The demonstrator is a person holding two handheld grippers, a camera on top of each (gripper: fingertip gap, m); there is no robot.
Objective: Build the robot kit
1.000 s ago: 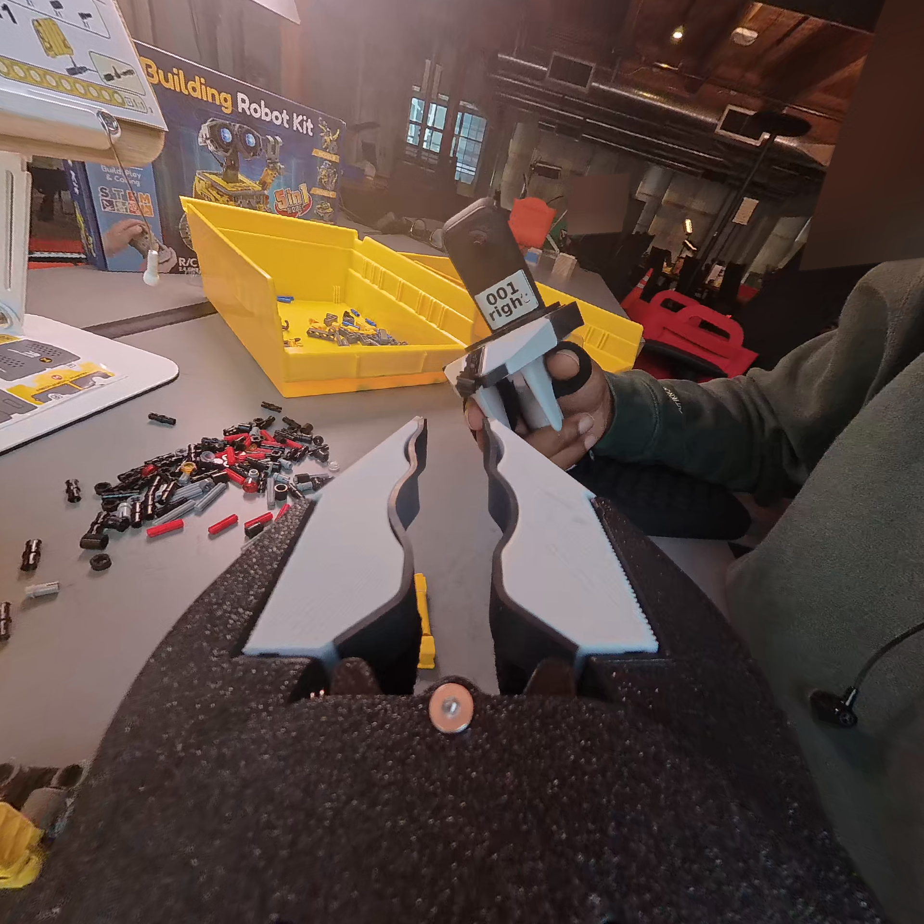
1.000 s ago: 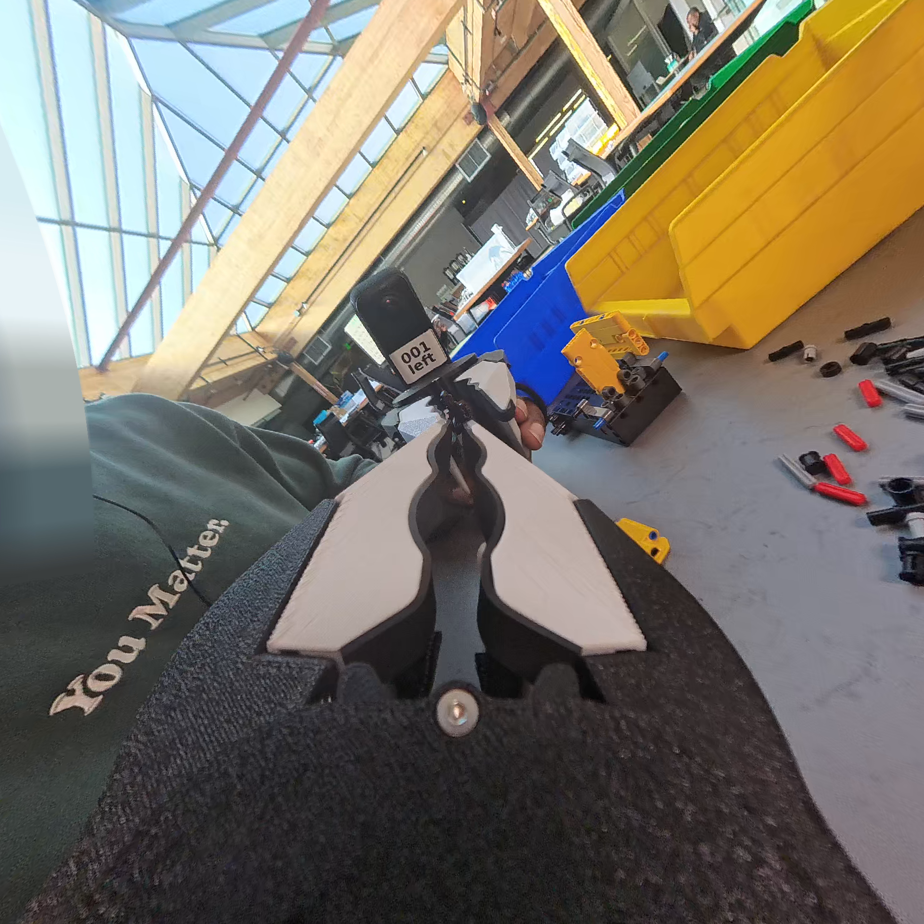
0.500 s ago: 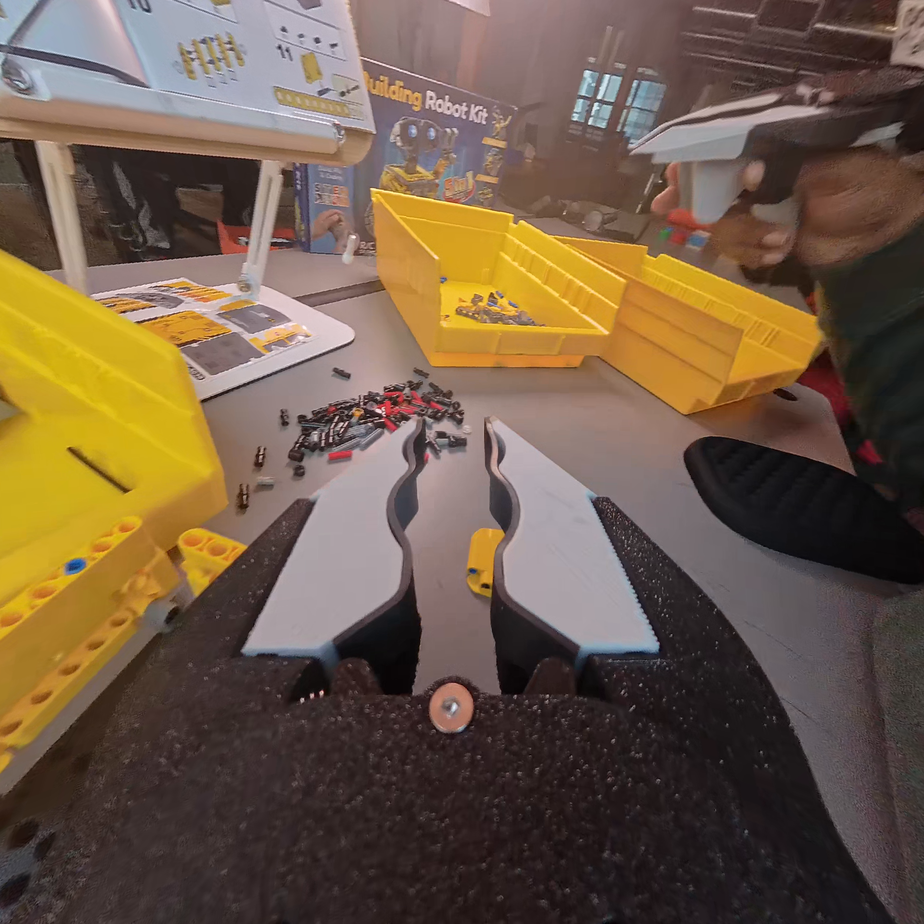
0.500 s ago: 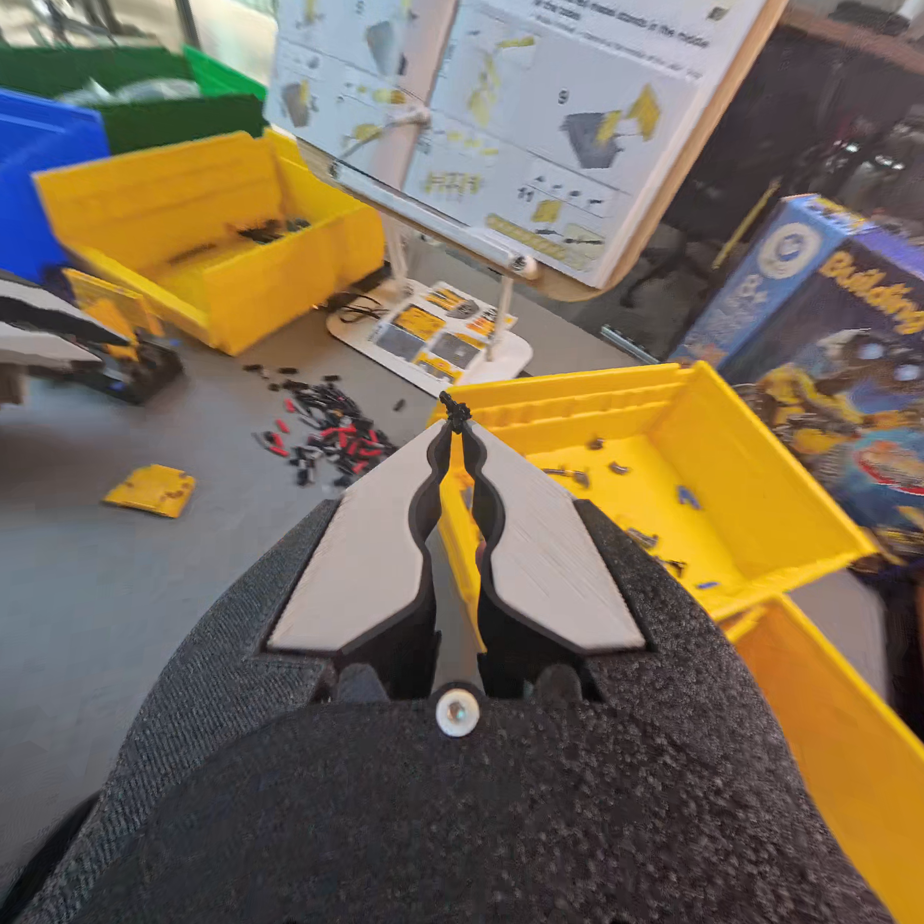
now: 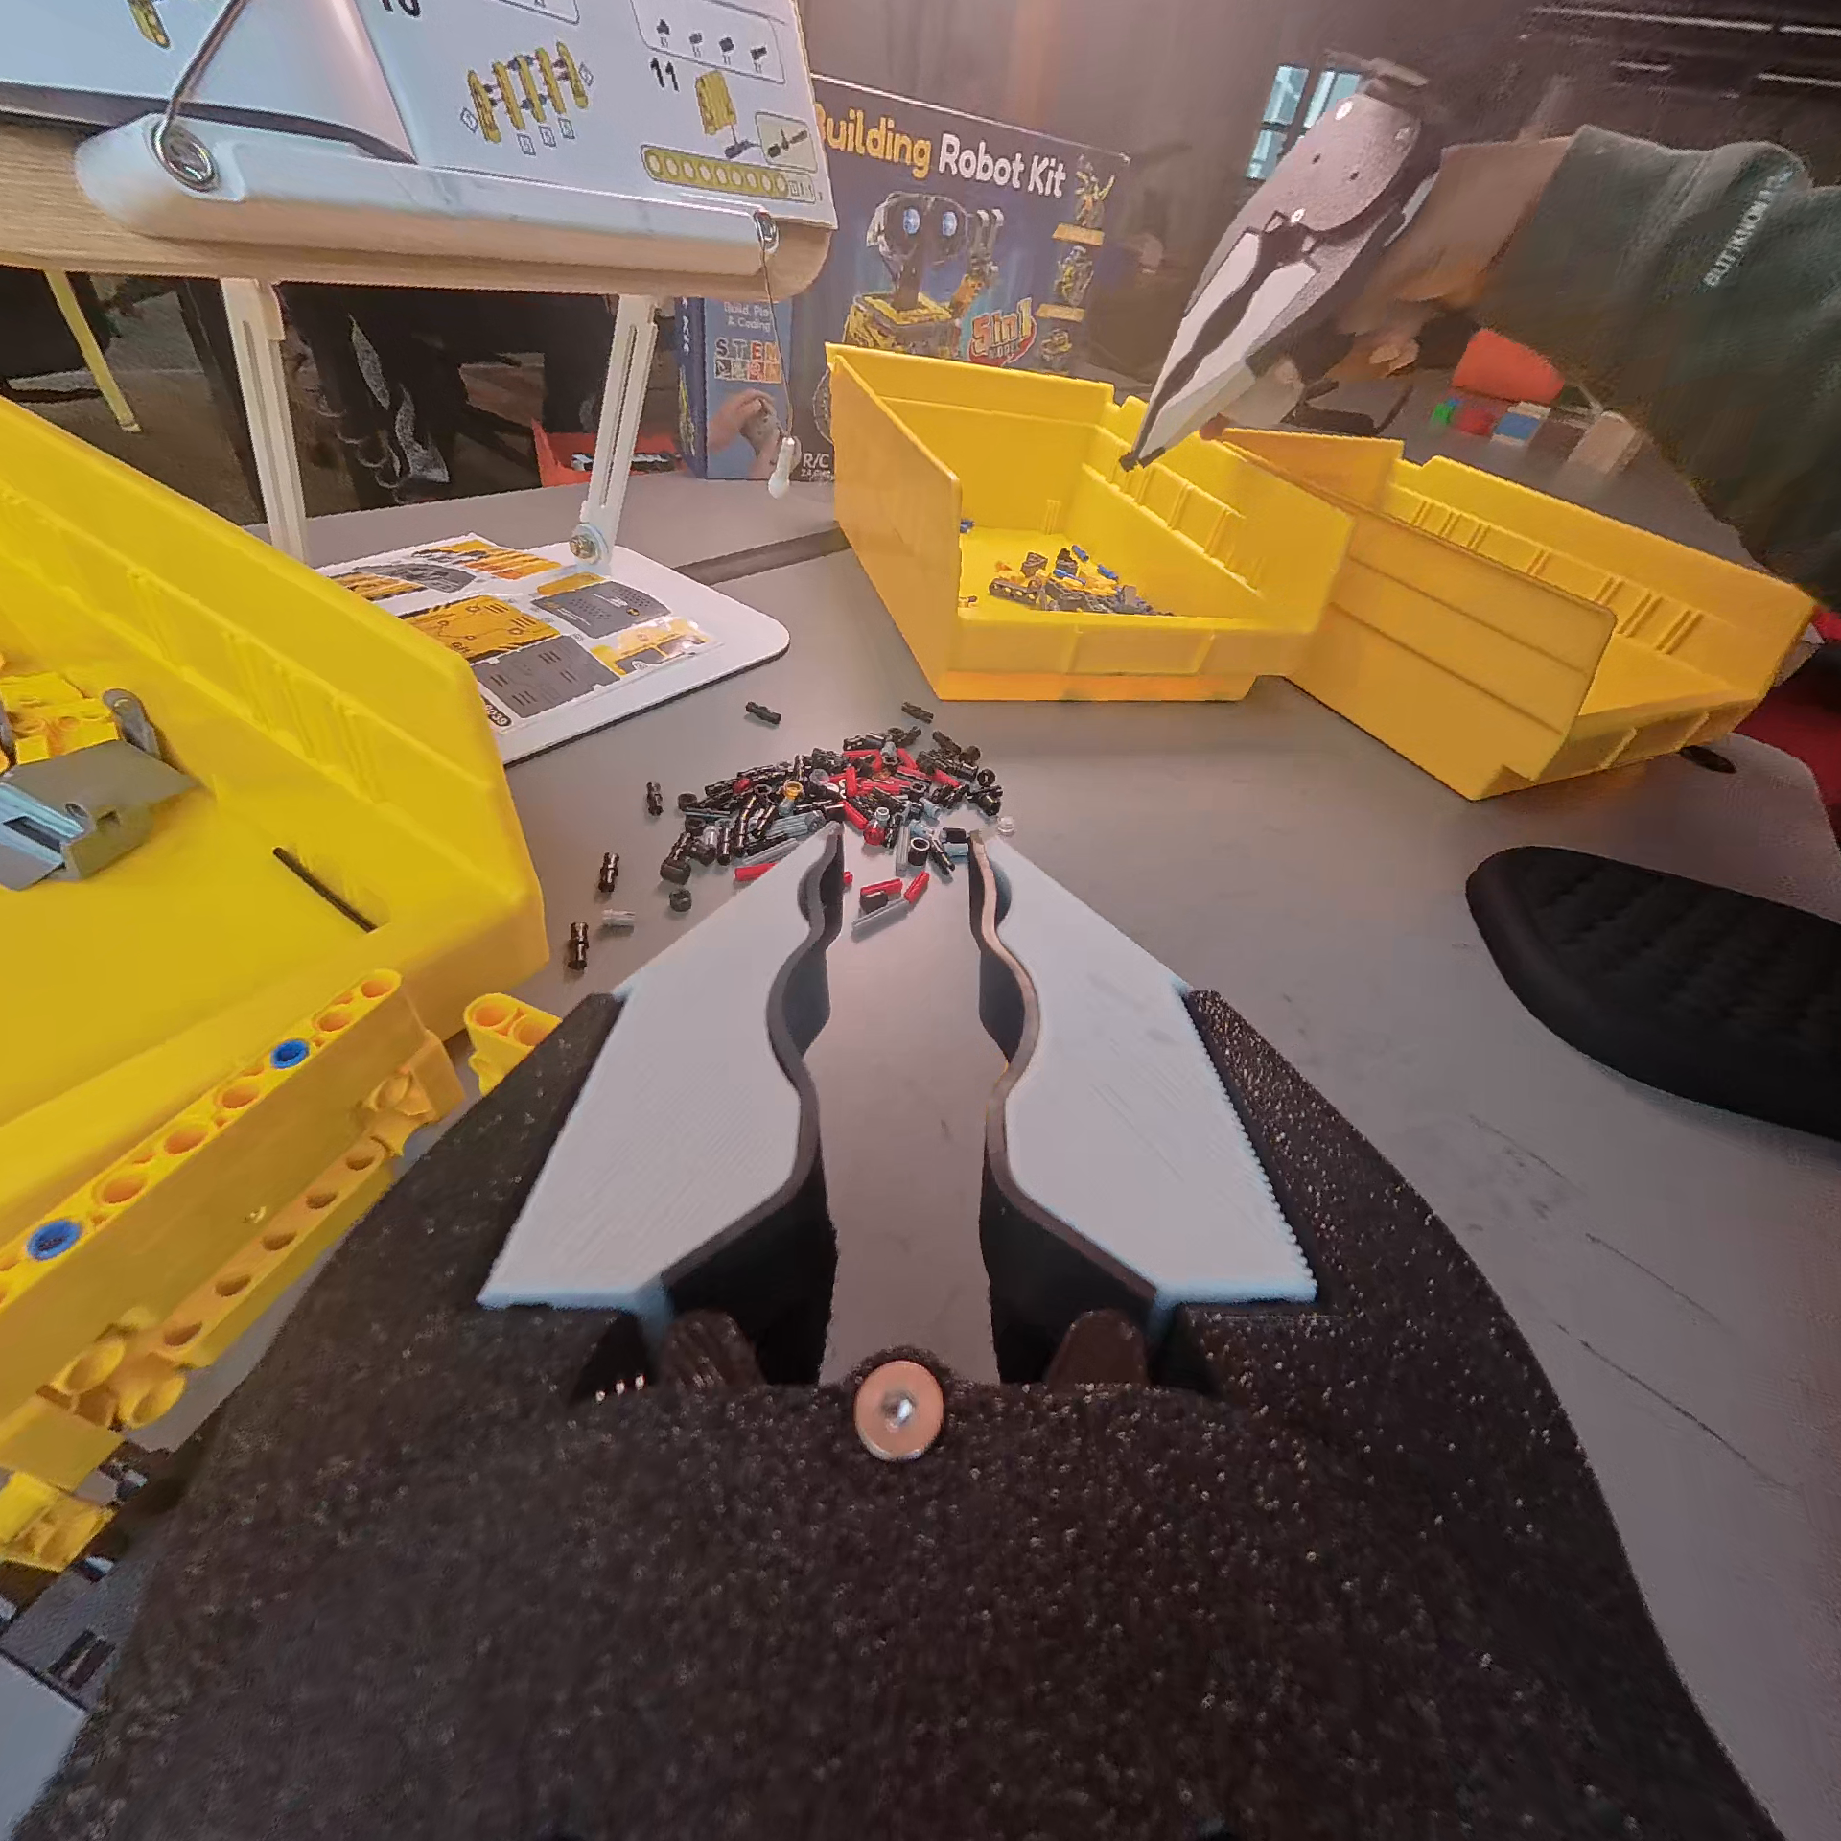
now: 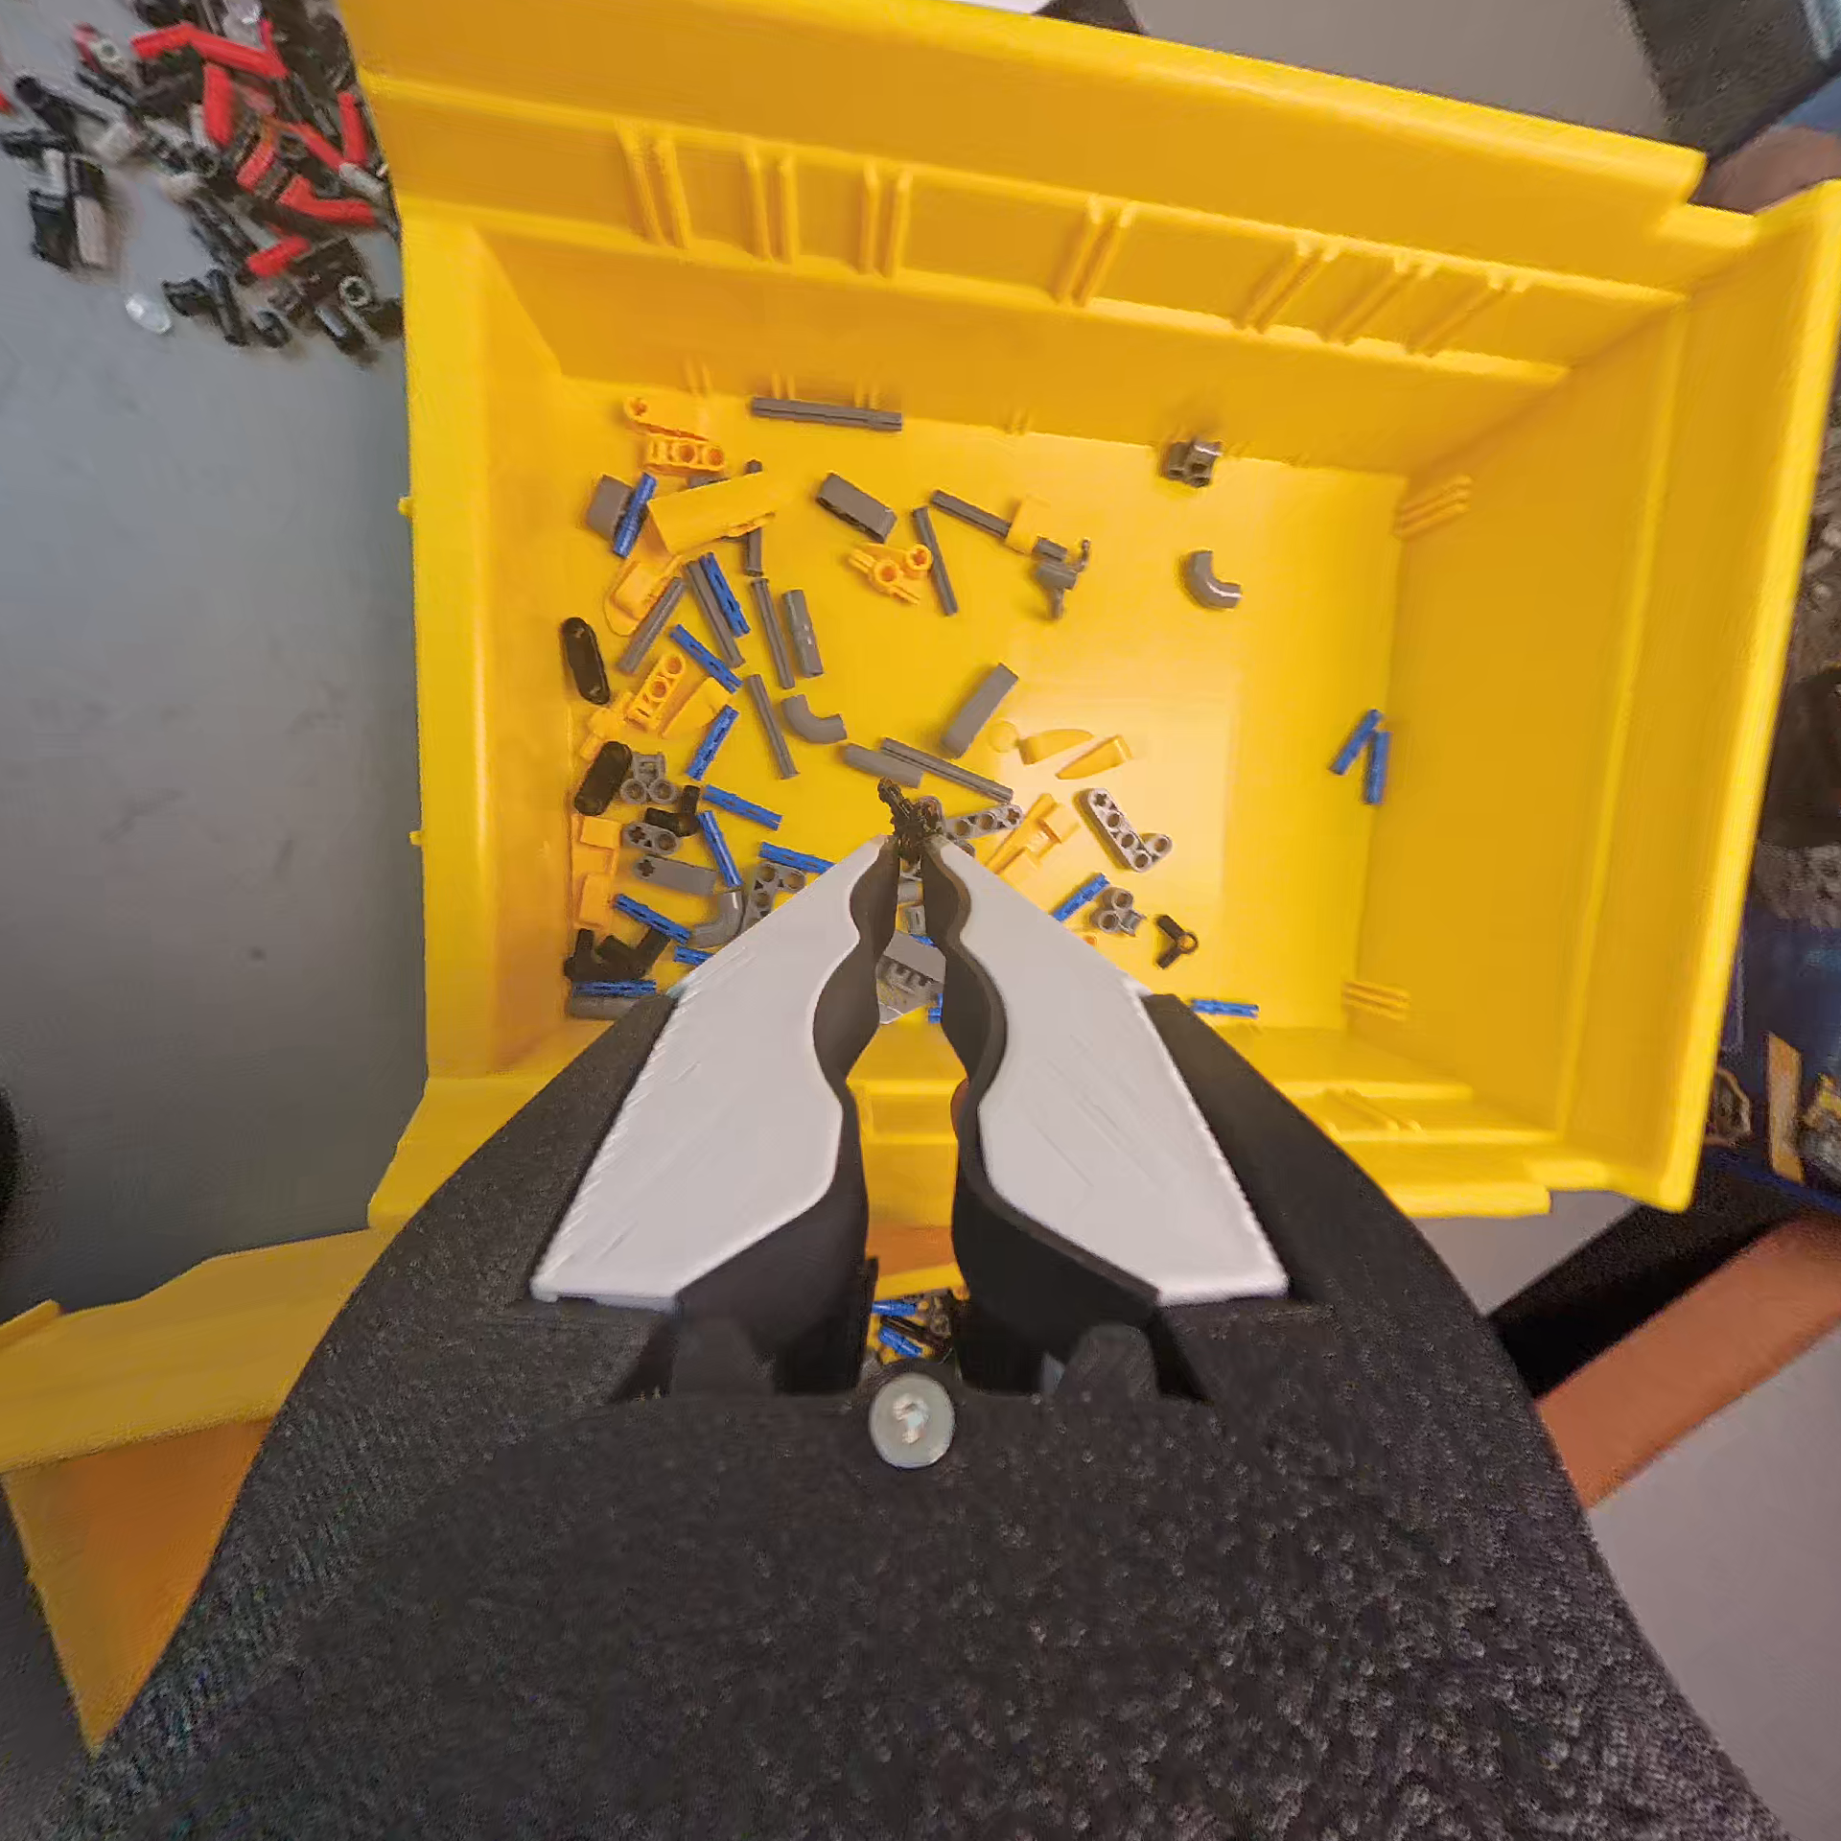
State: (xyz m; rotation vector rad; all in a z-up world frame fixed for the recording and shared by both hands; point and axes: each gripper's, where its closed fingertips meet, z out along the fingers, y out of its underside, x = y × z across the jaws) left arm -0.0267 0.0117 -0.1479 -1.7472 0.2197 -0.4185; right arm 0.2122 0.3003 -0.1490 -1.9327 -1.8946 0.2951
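My left gripper (image 5: 905,855) is open and empty, low over the grey table, its tips at the near edge of a pile of small black, red and grey pins (image 5: 837,787). My right gripper (image 6: 905,847) is shut on a small black pin (image 6: 902,809) at its tips and points straight down into a yellow bin (image 6: 1494,697) holding several blue, grey and yellow parts. In the left wrist view the right gripper (image 5: 1136,458) hangs above that bin (image 5: 1006,657), held by a hand in a green sleeve (image 5: 1694,299).
A yellow beam assembly (image 5: 199,1146) and another yellow bin (image 5: 249,747) lie close on the left. An instruction stand (image 5: 448,120), a kit box (image 5: 956,249), a further yellow bin (image 5: 1554,638) and a black pad (image 5: 1674,976) ring the table. The gap from one gripper's tips to the other's is roughly 40 cm.
My right gripper swung over the yellow bin and tilted straight down, still holding the black pin. My left gripper moved forward to the pin pile; the flat yellow piece between its fingers is out of sight.
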